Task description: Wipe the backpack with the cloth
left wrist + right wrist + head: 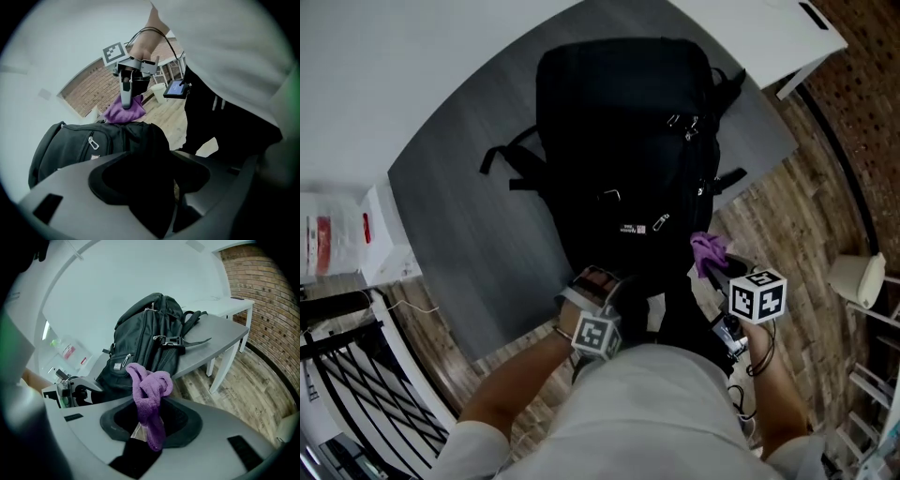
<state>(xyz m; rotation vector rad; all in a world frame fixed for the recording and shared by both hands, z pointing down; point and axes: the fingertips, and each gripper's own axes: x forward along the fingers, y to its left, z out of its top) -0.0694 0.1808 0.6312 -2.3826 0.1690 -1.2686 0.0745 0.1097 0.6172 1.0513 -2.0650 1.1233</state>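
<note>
A black backpack (619, 141) lies flat on the grey table (459, 216), its bottom end toward me at the table's near edge. My left gripper (592, 281) is at that bottom end. In the left gripper view its jaws (150, 187) stand open, with a fold of the backpack's (79, 145) black fabric lying between them. My right gripper (724, 270) hovers just right of the bag's near corner, shut on a purple cloth (708, 251). The cloth (150, 394) bunches up out of the jaws (149, 430), with the backpack (150, 329) beyond it. The left gripper view also shows the right gripper (126, 96) with the cloth (124, 111).
A white desk (769, 37) stands past the table's far right corner. On the wooden floor to the right is a white chair (855, 277). A white cabinet (342, 234) and a black rack (347, 375) are on the left. A brick wall (262, 282) runs behind.
</note>
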